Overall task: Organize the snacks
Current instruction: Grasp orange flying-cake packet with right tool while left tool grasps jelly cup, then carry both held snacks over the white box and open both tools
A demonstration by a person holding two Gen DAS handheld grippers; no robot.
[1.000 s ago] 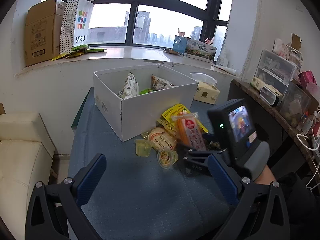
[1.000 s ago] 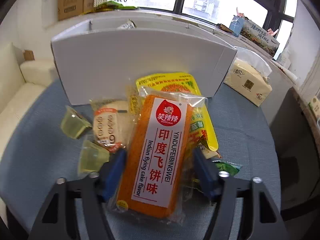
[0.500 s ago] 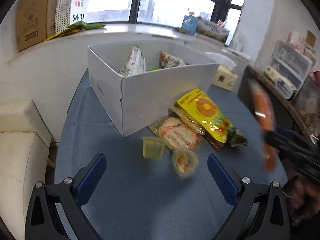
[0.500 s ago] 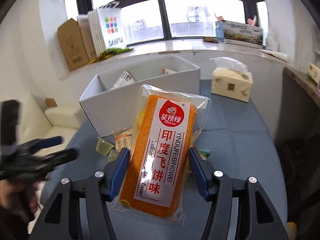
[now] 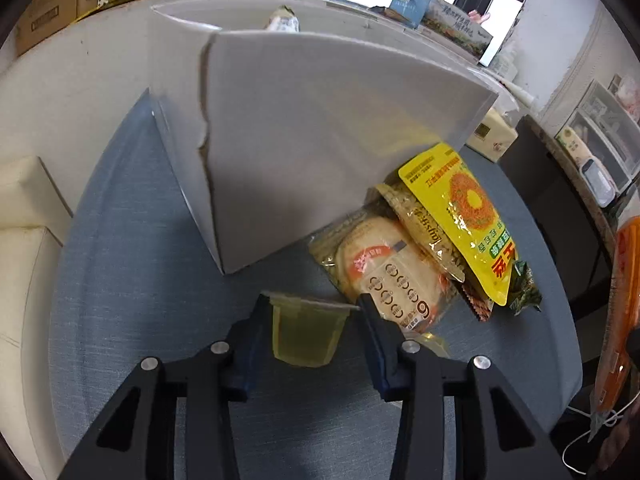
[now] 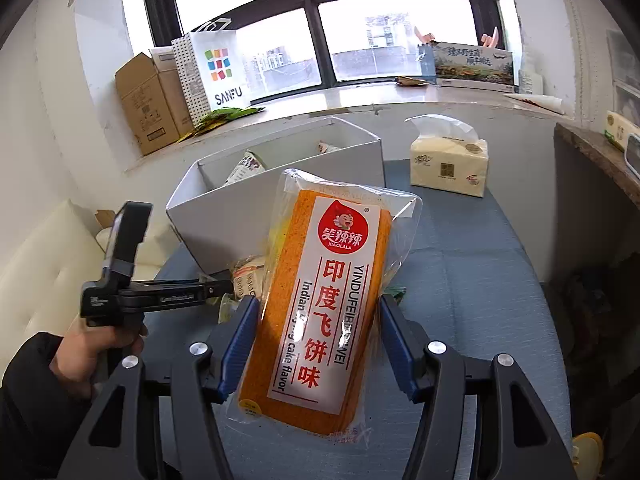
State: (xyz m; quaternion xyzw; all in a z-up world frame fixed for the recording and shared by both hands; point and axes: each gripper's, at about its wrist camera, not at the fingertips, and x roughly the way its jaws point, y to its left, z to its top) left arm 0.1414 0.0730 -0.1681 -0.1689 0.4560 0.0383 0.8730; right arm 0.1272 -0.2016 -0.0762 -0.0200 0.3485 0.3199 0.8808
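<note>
My right gripper [image 6: 314, 340] is shut on an orange pack of Indian flying cake snack [image 6: 320, 304] and holds it up above the blue table, in front of the white box [image 6: 224, 216]. The pack also shows at the right edge of the left wrist view [image 5: 618, 320]. My left gripper [image 5: 310, 322] is low on the table with its fingers around a yellow-green jelly cup [image 5: 306, 330]; the jaws have narrowed to the cup's sides. The left gripper also shows in the right wrist view [image 6: 160, 298]. A bread pack [image 5: 392, 272] and a yellow bag [image 5: 472, 220] lie beside the box [image 5: 320, 136].
Snack bags stick up inside the white box [image 6: 244, 166]. A second jelly cup [image 5: 430, 342] lies behind the left gripper's right finger. A tissue pack [image 6: 448, 162] stands at the table's far right. A carton [image 6: 146, 104] and a paper bag [image 6: 212, 68] stand on the windowsill.
My left gripper has moved down and forward to the jelly cup and narrowed around it. My right gripper has lifted the orange pack off the pile and holds it raised.
</note>
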